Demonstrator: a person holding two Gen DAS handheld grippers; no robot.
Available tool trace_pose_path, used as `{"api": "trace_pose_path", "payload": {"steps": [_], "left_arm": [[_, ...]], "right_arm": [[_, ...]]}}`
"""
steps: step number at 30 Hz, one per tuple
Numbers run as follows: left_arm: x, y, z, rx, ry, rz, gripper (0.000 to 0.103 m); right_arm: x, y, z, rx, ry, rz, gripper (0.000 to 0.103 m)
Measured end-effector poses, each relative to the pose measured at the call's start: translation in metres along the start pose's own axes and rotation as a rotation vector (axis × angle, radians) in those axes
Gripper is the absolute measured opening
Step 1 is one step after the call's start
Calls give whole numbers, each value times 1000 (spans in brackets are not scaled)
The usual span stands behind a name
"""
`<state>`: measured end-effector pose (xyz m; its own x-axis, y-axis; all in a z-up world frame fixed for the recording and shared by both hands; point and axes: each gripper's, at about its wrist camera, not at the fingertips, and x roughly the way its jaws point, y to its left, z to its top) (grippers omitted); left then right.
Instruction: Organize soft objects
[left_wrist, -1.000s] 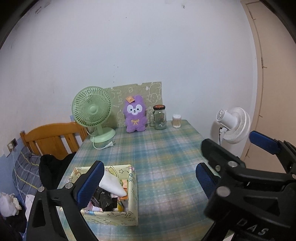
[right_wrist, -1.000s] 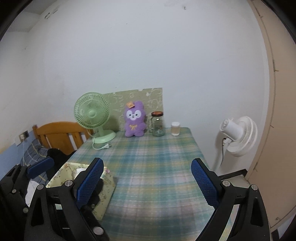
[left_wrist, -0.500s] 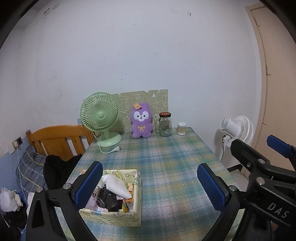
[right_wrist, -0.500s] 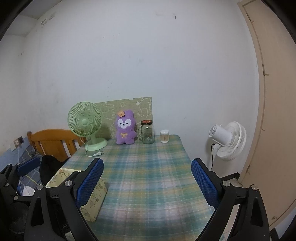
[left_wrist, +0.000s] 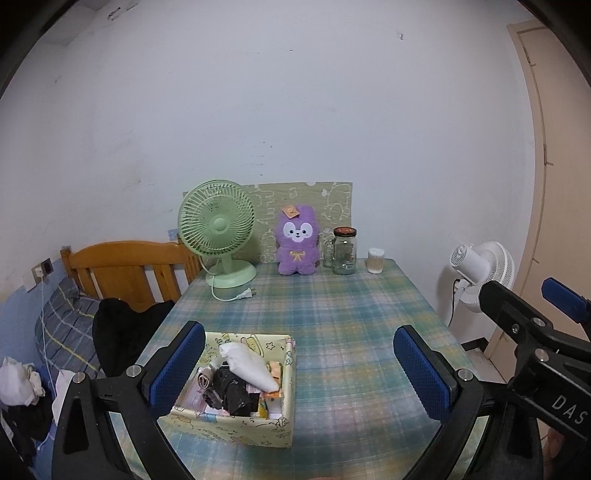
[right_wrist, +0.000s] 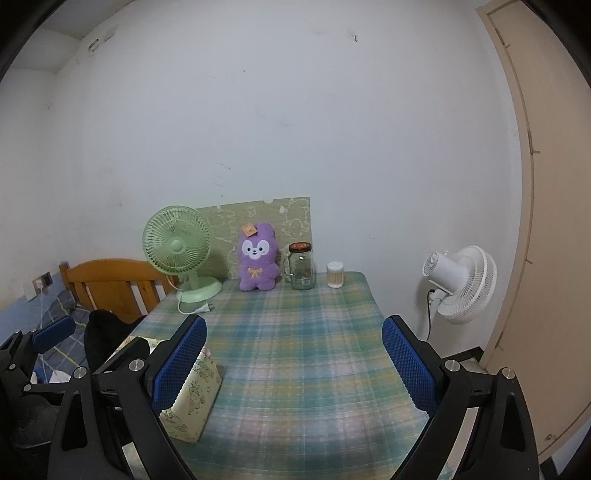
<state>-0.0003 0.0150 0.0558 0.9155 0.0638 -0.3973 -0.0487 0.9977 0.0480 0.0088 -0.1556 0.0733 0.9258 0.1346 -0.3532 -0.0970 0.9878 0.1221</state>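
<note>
A yellow patterned box (left_wrist: 243, 428) (right_wrist: 195, 395) sits near the front left of the plaid table (left_wrist: 332, 317). Inside it lie a white soft bundle (left_wrist: 245, 365), a black bundle (left_wrist: 231, 387) and several small items. A purple plush toy (left_wrist: 297, 242) (right_wrist: 256, 258) stands upright at the table's far edge. My left gripper (left_wrist: 299, 373) is open above the table's near end, its left finger over the box. My right gripper (right_wrist: 293, 365) is open with nothing between its fingers, to the right of the box; it also shows in the left wrist view at the right edge.
A green desk fan (left_wrist: 218, 229) with a loose plug, a glass jar (left_wrist: 344, 251) and a small white cup (left_wrist: 375, 260) line the far edge. A white fan (right_wrist: 461, 284) stands right of the table. A wooden chair (left_wrist: 125, 269) with dark clothing is at the left.
Both grippers have pulled back and risen from the table. The box and the far objects look smaller and farther off. Both grippers stay open and hold nothing.
</note>
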Motion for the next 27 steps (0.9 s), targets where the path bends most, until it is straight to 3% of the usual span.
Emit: {"api": "trace_pose_path", "payload": {"steps": [27], "left_arm": [[-1, 10, -4, -31, 2, 41, 103]], "right_arm": [[4, -1, -1, 0, 9, 14, 99]]}}
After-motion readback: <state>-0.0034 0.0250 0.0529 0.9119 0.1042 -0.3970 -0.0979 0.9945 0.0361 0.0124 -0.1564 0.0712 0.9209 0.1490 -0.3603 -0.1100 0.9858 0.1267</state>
